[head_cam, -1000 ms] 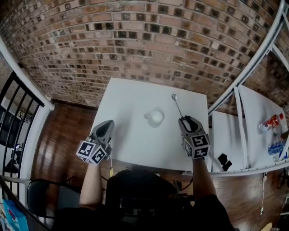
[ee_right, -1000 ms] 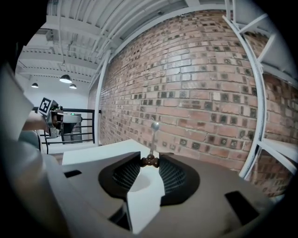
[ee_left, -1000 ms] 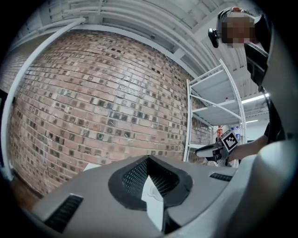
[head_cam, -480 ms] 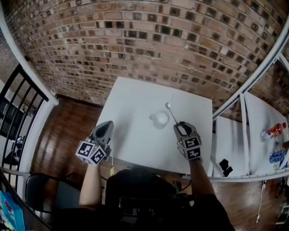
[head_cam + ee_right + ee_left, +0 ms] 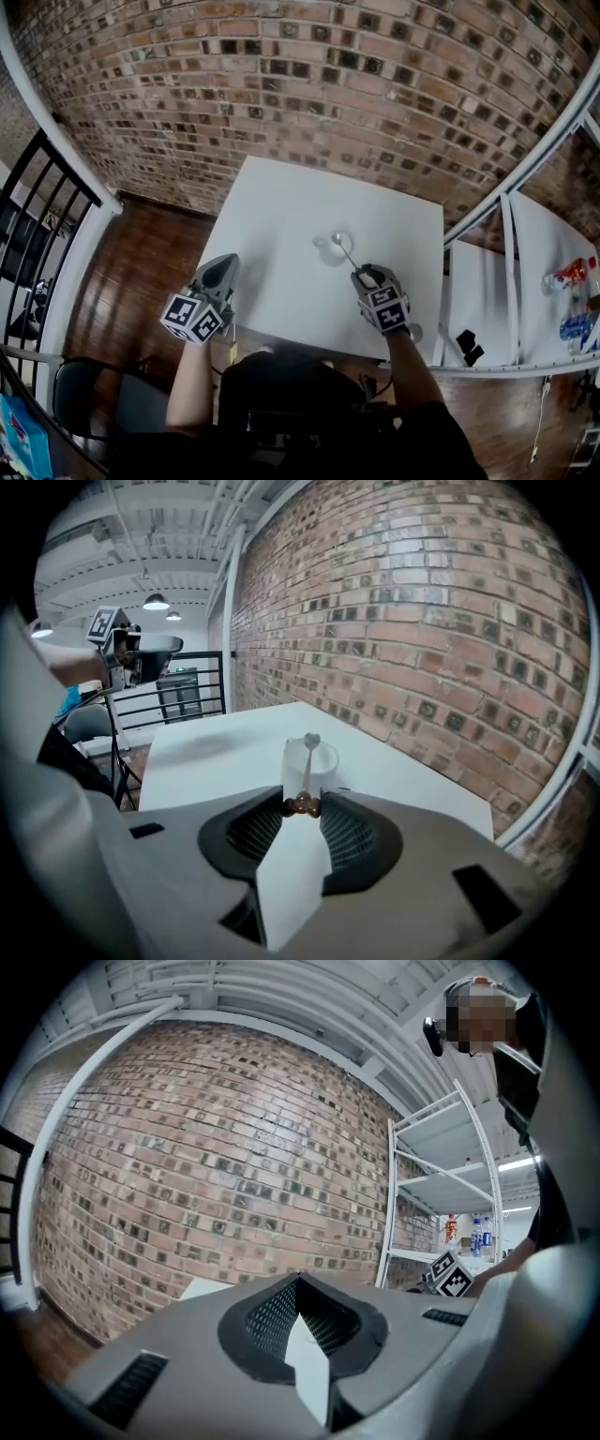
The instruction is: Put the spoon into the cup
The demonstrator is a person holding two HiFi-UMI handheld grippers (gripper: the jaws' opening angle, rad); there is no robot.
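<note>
Two jaws of the right gripper [image 5: 302,805] pinch the brown end of the spoon [image 5: 306,759] at their very tips, standing narrowly apart around its handle. The slim metal shaft runs out toward 12 o'clock, and its bowl sits over the mouth of the white cup [image 5: 292,766]; whether it touches the cup is unclear. In the head view the right gripper [image 5: 361,274] tilts nose-down, with the forearm coming up from 6 o'clock, and the spoon [image 5: 346,253] slants toward 11 o'clock to the cup [image 5: 330,241]. The cup stands near the middle of the white table [image 5: 272,216].

At about 9 o'clock from the right gripper, the left gripper [image 5: 225,266] is held level off the table's near-left corner, aimed toward 1 o'clock, its forearm rising from below. Its own view shows the left gripper [image 5: 300,1279] with its jaws together and nothing between them, facing the brick wall [image 5: 206,1166].
</note>
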